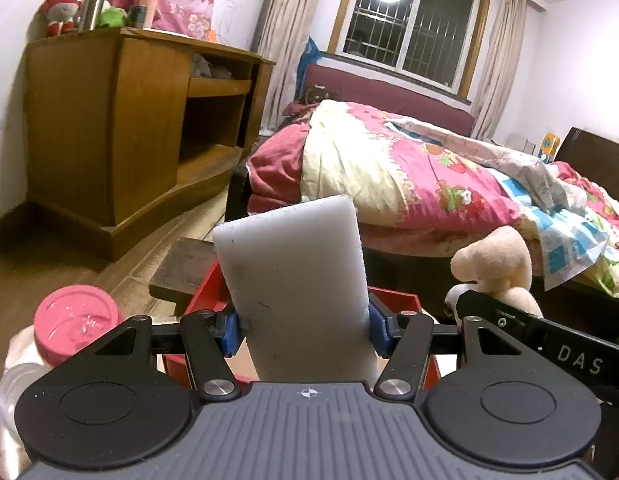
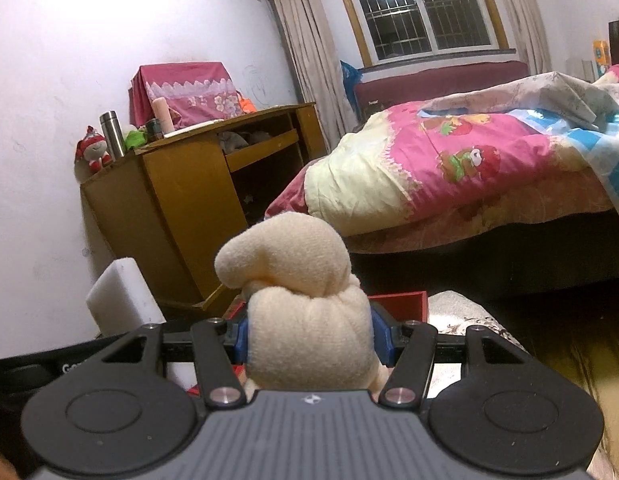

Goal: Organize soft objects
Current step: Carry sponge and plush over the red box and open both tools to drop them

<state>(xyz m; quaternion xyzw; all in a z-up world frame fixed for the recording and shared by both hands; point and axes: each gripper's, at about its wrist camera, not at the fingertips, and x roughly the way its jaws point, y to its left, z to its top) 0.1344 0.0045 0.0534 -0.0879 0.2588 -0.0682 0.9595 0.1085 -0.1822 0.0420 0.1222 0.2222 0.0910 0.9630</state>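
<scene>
Two tongs, both loaded. Your left gripper (image 1: 305,330) is clamped on a white foam block (image 1: 293,280); the blue pads (image 1: 231,330) press into its sides low down, and the block stands upright, rising well above the fingers. Your right gripper (image 2: 309,338) is closed around a cream plush toy (image 2: 305,312), squeezing its body, with the rounded head bulging up over the fingers.

Just past and below both grippers sits a red box (image 1: 393,300), its rim showing behind the foam and, from the right wrist, behind the plush. The right gripper with its toy shows at the right of your left gripper, close beside it; the foam block shows at the left of your right gripper.

Down by the left gripper's left side: a pink-lidded jar (image 1: 75,320), near. Farther out, ahead of both, a bed with a pink quilt (image 1: 409,172). Ahead-left, a wooden cabinet (image 1: 109,140) against the wall, with a steel flask (image 1: 94,2) on top.
</scene>
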